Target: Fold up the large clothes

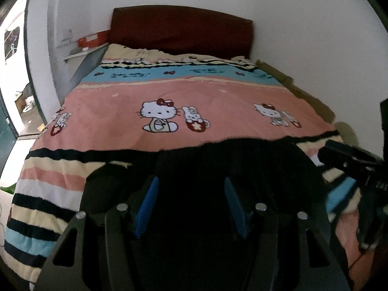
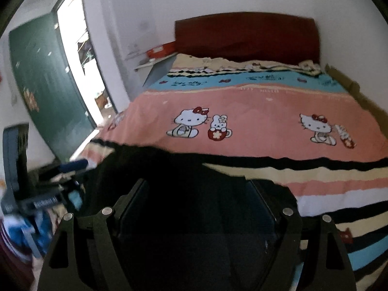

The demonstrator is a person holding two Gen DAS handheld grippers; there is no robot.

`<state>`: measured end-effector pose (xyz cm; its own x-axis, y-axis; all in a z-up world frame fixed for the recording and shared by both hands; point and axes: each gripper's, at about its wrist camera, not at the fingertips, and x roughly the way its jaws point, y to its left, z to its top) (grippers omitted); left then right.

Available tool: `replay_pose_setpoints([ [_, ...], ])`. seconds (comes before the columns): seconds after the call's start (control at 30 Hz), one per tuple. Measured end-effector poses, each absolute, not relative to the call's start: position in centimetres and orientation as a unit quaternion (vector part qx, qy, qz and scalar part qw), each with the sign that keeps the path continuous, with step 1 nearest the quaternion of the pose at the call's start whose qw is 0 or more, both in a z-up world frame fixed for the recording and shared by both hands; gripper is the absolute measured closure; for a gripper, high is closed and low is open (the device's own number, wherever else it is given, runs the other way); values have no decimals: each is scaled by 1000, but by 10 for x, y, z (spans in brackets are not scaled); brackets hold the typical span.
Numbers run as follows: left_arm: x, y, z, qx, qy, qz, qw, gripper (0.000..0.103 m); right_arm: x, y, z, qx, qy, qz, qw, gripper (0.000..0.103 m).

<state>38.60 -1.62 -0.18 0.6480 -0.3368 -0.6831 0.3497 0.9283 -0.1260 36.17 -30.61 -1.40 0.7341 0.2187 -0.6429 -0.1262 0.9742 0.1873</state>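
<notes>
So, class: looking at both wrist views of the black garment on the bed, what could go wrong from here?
1. The black garment is so dark that its edges vanish, so a fold may land crooked.
2. It lies at the near edge of the bedspread and could slide off.
3. The two hand-held grippers work close together, so they may collide.

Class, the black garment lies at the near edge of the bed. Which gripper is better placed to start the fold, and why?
Probably neither alone. The left gripper and right gripper both hang open over the black garment, so each suits its own side.
</notes>
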Motion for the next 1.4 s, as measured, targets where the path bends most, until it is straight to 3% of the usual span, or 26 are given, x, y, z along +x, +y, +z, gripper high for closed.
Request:
replay_pose_setpoints([
  [0.23, 414, -31, -15, -2, 389, -188, 902, 48, 397, -305, -40, 65, 393, 68, 915, 22],
  [0.57, 350, -46, -68, 119, 408, -180, 887, 48, 335, -266, -85, -44, 431, 111, 895, 22],
  [0.8, 336, -38, -96, 92, 399, -175, 895, 40, 304, -278, -111, -40, 437, 96, 893, 22],
  [1.4, 363, -46, -120, 87, 413, -161, 892, 40, 338, -285, -150, -29, 460, 62, 885, 22],
])
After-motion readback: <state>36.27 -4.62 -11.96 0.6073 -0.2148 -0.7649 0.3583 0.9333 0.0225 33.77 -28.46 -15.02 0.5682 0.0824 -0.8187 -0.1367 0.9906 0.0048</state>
